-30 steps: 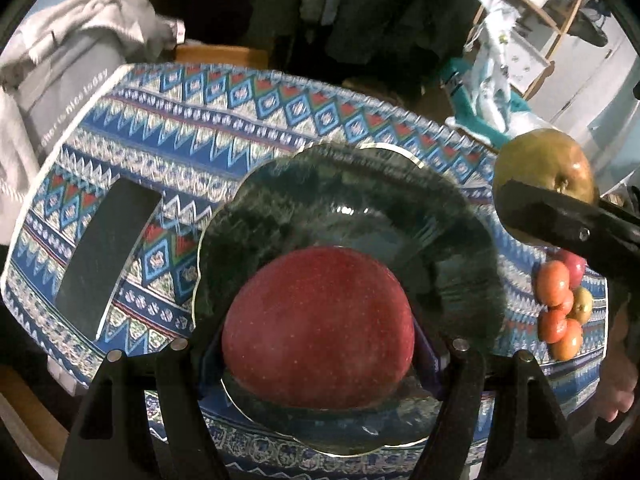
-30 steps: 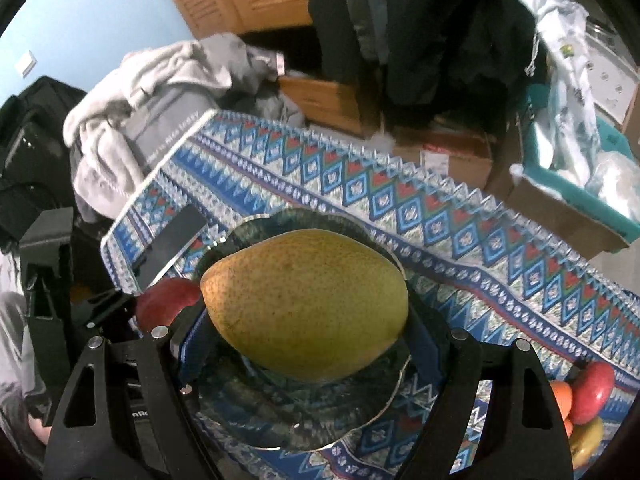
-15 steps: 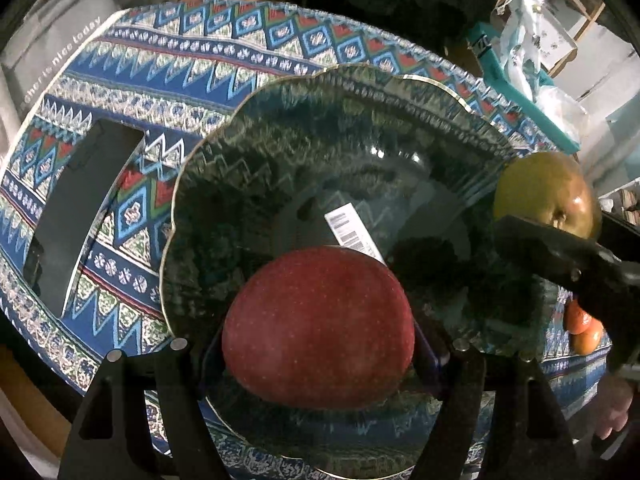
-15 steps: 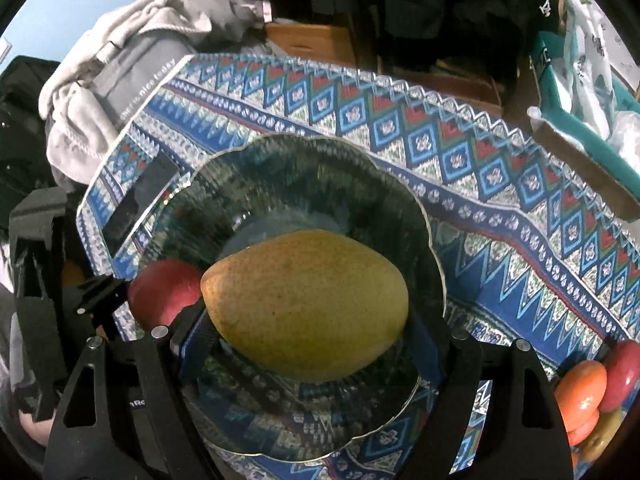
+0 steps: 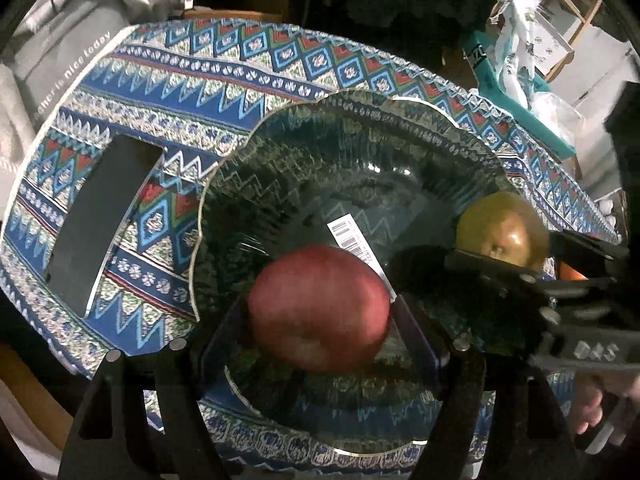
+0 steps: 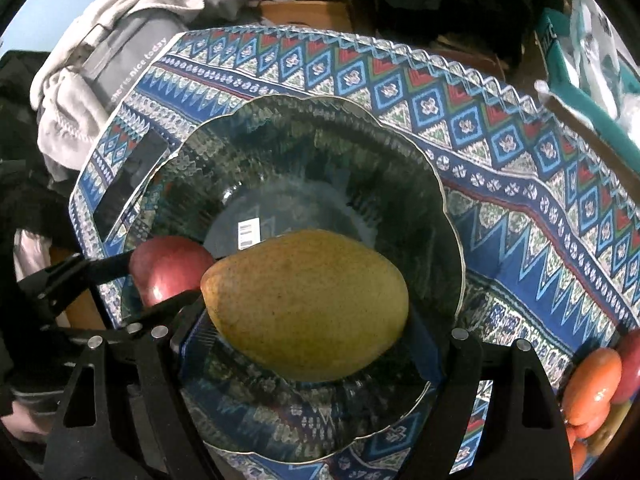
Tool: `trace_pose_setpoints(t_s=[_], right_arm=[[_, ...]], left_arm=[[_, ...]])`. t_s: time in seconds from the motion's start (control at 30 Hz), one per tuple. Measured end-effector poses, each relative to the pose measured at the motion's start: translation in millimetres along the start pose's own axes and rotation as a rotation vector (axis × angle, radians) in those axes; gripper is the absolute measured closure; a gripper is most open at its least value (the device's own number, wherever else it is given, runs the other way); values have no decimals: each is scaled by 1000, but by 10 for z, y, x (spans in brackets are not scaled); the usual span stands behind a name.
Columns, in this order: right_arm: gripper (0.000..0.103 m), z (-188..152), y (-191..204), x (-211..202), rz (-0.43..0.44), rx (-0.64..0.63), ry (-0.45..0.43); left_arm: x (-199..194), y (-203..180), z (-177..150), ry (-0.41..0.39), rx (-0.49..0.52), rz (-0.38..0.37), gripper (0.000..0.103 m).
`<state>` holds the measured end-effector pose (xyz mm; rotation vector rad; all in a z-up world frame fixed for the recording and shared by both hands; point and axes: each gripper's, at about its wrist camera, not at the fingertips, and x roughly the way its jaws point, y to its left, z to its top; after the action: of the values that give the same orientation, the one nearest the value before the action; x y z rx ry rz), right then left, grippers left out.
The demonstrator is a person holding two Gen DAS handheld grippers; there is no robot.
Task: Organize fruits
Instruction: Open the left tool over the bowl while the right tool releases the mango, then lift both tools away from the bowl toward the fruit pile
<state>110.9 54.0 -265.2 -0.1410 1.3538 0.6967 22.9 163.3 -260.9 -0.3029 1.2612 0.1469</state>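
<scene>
A red apple sits between the pads of my left gripper, low over the near side of a clear glass bowl with a scalloped rim. The apple looks blurred and lies far out, at the tips of the pads. My right gripper is shut on a speckled yellow-green pear held sideways over the same bowl. In the right wrist view the apple and the left gripper show at the left. In the left wrist view the pear and the right gripper's fingers show at the right.
The bowl stands on a blue patterned tablecloth and has a barcode sticker on its bottom. A dark flat phone lies left of the bowl. A pile of orange and red fruits sits at the right. Grey clothing hangs past the far left edge.
The right gripper has sunk with the pear, from above the bowl to inside its rim. The apple now looks smaller and blurred, farther out between the left pads.
</scene>
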Motion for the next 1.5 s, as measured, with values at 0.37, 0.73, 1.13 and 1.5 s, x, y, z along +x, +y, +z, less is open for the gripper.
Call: trace_pose_setpoints(t_s=[0.37,0.73,1.13,1.5], right_arm=[[20,-26,13,47,-5,9,24],[21,3,100,-336,-41,-3,-95],[21,-35,140,-1151,-146,-5,-298],[20,-215,143,-1948,-199,-7,-475]], left_arm=[[-145,-95,-6,-41,52,19,25],[-310,-140,15,-89,42,-6,25],[-875,-315,117,-222,70,-50,25],[-1424,-662,95,-355,123,-87,16]])
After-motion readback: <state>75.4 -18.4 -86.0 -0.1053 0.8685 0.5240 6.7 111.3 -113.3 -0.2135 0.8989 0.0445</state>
